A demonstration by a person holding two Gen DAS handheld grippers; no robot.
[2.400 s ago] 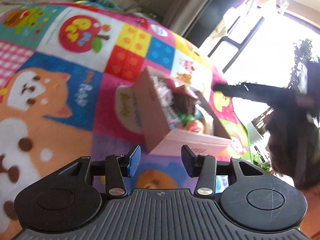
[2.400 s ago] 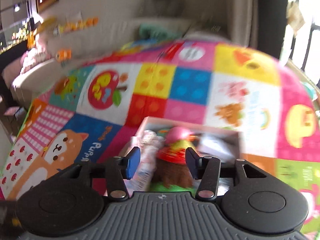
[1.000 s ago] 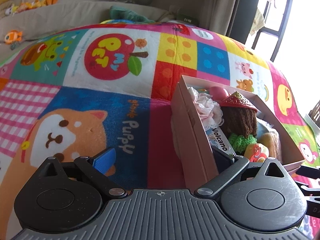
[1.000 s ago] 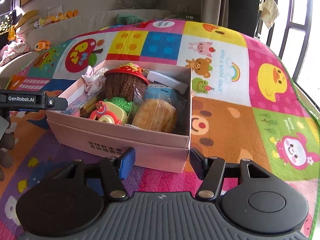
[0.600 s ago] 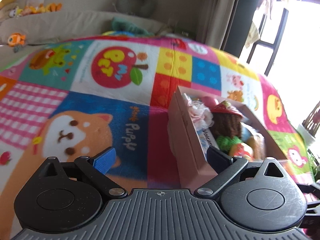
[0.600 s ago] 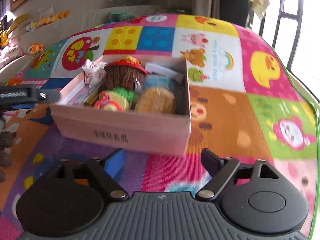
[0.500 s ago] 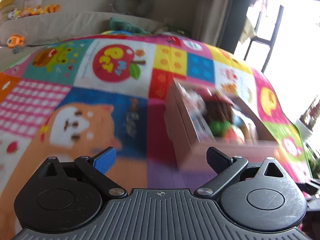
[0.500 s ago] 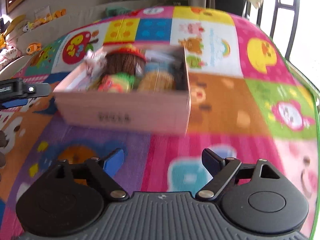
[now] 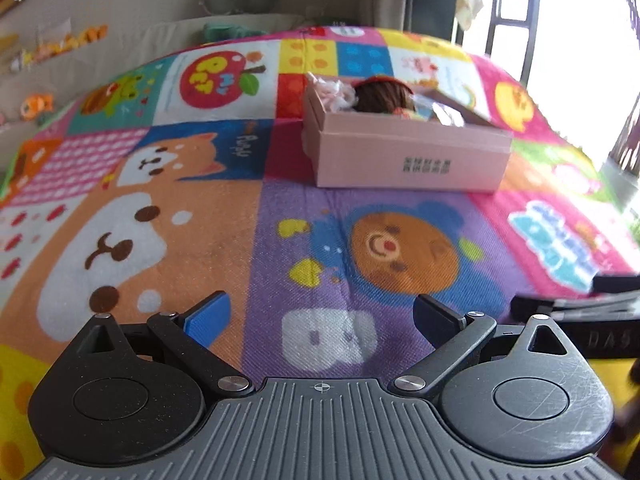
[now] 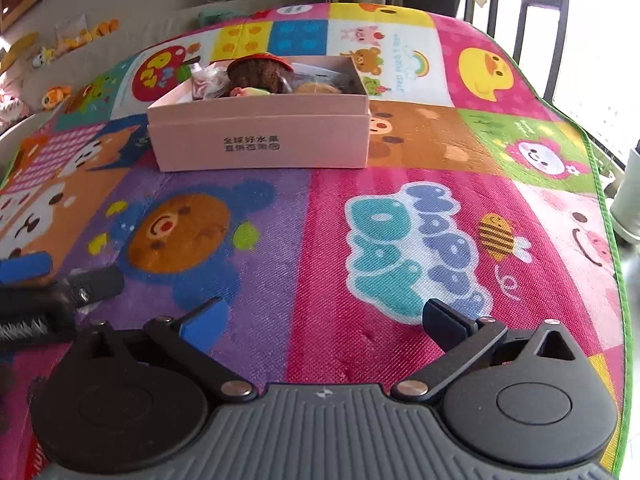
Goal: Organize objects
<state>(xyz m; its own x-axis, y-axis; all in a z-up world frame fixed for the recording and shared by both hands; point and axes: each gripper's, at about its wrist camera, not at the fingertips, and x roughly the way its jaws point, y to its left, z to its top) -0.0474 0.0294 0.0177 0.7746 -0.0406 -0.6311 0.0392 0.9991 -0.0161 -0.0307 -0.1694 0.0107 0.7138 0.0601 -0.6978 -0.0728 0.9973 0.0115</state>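
A pink cardboard box (image 9: 408,156) (image 10: 260,136) stands on the colourful play mat, filled with small toys, among them a brown knitted doll with a red hat (image 9: 382,96) (image 10: 258,70), a pale fabric bundle (image 9: 336,94) and a tan bun (image 10: 316,88). My left gripper (image 9: 322,316) is open and empty, low over the mat well in front of the box. My right gripper (image 10: 324,320) is open and empty, also well back from the box. Each gripper shows at the other view's edge: the left one (image 10: 52,280), the right one (image 9: 576,304).
The play mat (image 10: 420,240) covers the floor, its green edge (image 10: 600,184) at the right. A sofa with small toys (image 10: 72,36) is behind. A window with dark bars (image 10: 540,20) is at the right, and a white object (image 10: 630,200) stands beyond the mat's edge.
Both grippers have pulled back from the box, which now stands farther away. Both jaws opened wide about a second ago and stay open.
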